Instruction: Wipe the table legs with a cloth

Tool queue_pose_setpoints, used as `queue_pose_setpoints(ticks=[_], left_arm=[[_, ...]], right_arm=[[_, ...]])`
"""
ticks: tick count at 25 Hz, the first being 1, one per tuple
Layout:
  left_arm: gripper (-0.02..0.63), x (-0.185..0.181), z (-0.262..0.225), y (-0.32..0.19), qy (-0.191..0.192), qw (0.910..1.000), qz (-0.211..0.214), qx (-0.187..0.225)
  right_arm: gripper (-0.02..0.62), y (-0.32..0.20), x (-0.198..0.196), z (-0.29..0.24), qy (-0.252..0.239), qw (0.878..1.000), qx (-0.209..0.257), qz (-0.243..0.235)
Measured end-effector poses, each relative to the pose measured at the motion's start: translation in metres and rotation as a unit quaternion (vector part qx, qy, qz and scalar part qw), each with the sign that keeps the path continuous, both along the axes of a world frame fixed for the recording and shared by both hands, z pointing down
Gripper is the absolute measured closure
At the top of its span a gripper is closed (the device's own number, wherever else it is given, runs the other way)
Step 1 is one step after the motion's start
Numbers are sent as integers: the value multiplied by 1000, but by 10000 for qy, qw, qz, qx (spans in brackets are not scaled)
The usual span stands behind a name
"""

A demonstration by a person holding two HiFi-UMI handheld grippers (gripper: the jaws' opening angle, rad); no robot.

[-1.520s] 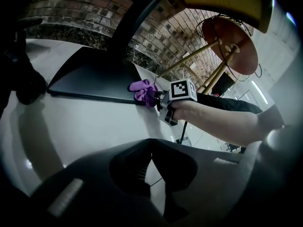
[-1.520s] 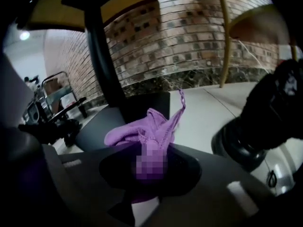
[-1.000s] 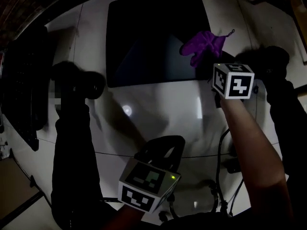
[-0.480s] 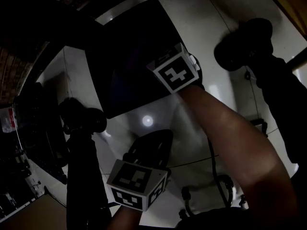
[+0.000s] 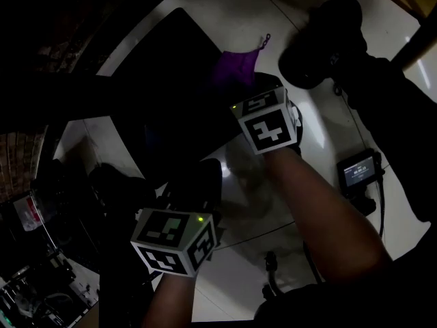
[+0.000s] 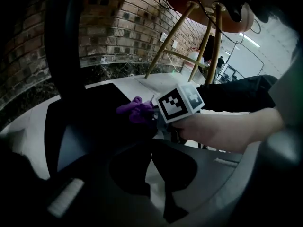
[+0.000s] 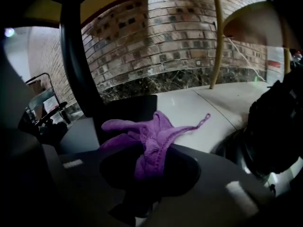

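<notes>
A purple cloth (image 7: 151,145) is bunched between the jaws of my right gripper (image 7: 144,169), which are opening while the pads still pinch it. In the head view the cloth (image 5: 235,70) pokes out beyond the right gripper (image 5: 249,87), over the edge of the table's black base plate (image 5: 171,80). The black table leg (image 7: 78,56) rises just left of the cloth. My left gripper (image 6: 150,143) hangs lower and nearer to me, jaws together and empty, pointing at the right gripper (image 6: 154,118) and the cloth (image 6: 135,110). The scene is very dark.
A brick wall (image 7: 189,41) curves behind the base. Wooden stool legs (image 6: 208,32) stand at the right. A black bag (image 5: 321,33) and a small lit screen (image 5: 358,173) lie on the white floor to the right, with cables (image 5: 273,279) near my feet.
The head view has swung. The right gripper with the cloth has moved from the base plate's right corner in toward the table leg. The left gripper has kept low by me.
</notes>
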State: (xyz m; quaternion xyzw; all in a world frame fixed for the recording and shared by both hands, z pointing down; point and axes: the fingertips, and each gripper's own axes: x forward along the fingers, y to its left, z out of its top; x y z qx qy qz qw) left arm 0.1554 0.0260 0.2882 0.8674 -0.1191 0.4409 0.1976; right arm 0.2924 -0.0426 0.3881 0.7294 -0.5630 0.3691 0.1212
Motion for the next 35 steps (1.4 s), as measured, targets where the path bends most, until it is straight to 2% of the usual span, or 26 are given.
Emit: queue_pose_setpoints(ticks=[2, 4, 9, 14, 19, 21, 24, 27, 31, 35], left_arm=[[589, 11, 1, -12, 47, 9998, -38, 208], [589, 16, 4, -18, -12, 9989, -98, 462], [589, 4, 11, -32, -293, 9959, -136, 851], [589, 4, 12, -55, -203, 9941, -279, 1029], [589, 26, -2, -72, 53, 9911, 76, 1328], [589, 29, -4, -74, 79, 9908, 115, 1343], [589, 32, -4, -80, 104, 9910, 111, 1330], [589, 33, 1, -77, 144, 9918, 139, 1264], [589, 32, 13, -73, 132, 9930, 192, 1155], [589, 32, 17, -80, 151, 9934, 72, 1136]], right_arm=[[505, -7, 0, -4, 213, 9997, -11, -103], [518, -20, -6, -8, 373, 9981, 48, -497], [518, -54, -26, -22, 313, 9890, 363, -1401], [518, -90, -57, -41, 340, 9705, 768, -2258], [506, -108, -78, -52, 274, 9511, 1005, -2907], [500, -99, -69, -46, 290, 9564, 867, -2773], [500, -84, -38, -32, 243, 9762, 579, -2075], [500, -66, -5, -19, 307, 9883, 255, -1470], [499, -54, 22, -9, 291, 9954, 20, -916], [517, -66, 21, -13, 226, 9953, 91, -940]])
